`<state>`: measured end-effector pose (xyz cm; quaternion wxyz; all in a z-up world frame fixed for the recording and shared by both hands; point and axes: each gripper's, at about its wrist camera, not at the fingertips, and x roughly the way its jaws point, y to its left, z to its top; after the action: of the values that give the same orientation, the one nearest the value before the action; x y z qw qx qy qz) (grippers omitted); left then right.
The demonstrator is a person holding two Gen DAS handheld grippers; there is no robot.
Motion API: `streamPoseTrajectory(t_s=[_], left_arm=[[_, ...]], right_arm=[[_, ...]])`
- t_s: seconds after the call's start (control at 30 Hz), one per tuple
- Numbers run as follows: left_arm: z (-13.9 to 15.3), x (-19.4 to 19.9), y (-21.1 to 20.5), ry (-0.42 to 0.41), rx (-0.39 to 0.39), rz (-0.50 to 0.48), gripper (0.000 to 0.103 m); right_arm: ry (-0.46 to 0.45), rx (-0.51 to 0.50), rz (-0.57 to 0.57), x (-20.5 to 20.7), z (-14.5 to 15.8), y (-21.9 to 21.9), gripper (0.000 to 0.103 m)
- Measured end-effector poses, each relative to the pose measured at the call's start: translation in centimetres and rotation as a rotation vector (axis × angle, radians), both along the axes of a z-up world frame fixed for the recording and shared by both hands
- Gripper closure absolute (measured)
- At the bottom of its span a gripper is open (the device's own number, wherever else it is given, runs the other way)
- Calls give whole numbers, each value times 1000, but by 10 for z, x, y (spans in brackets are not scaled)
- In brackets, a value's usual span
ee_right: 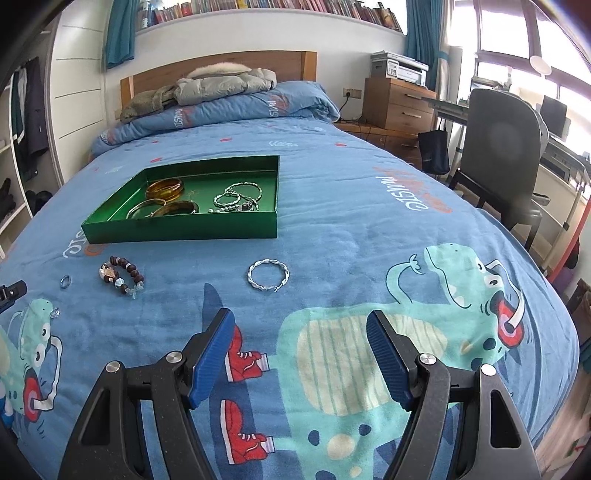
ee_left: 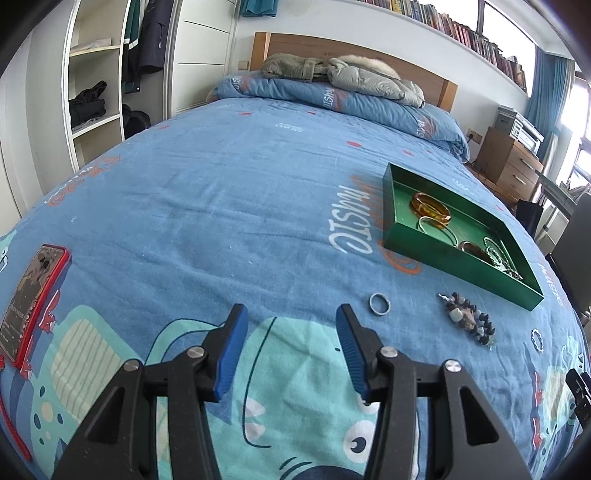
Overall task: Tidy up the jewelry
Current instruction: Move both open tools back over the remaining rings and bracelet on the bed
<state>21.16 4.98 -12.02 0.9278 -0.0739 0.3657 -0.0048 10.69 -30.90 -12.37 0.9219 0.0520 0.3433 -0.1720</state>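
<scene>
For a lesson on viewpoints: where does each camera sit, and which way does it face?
Left wrist: behind the open left tongs, low over the bed, facing the headboard; green tray at right.
Right wrist: behind the open right tongs, same heading; twisted silver bracelet ahead.
Shared: tray, beaded bracelet, small ring.

A lived-in home bedroom.

The bed (ee_right: 332, 229), under a blue cartoon-dinosaur sheet, fills the room. At its head stands a wooden headboard (ee_right: 221, 62) with a folded duvet (ee_right: 229, 107) and coats before it. Above that runs a long bookshelf (ee_right: 266, 5). Left of the bed is an open wardrobe (ee_left: 96, 85); right of it, a wooden drawer chest (ee_right: 399, 103) bearing a printer (ee_right: 400, 70), and a desk chair (ee_right: 498, 155) by the window.
</scene>
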Motion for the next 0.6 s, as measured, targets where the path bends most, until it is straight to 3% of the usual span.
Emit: streamPoseTrajectory(t_s=[0.6], left_arm=[[-8, 3, -10, 5, 56, 11, 56]], right_arm=[[-1, -9, 71, 2, -7, -4, 30]])
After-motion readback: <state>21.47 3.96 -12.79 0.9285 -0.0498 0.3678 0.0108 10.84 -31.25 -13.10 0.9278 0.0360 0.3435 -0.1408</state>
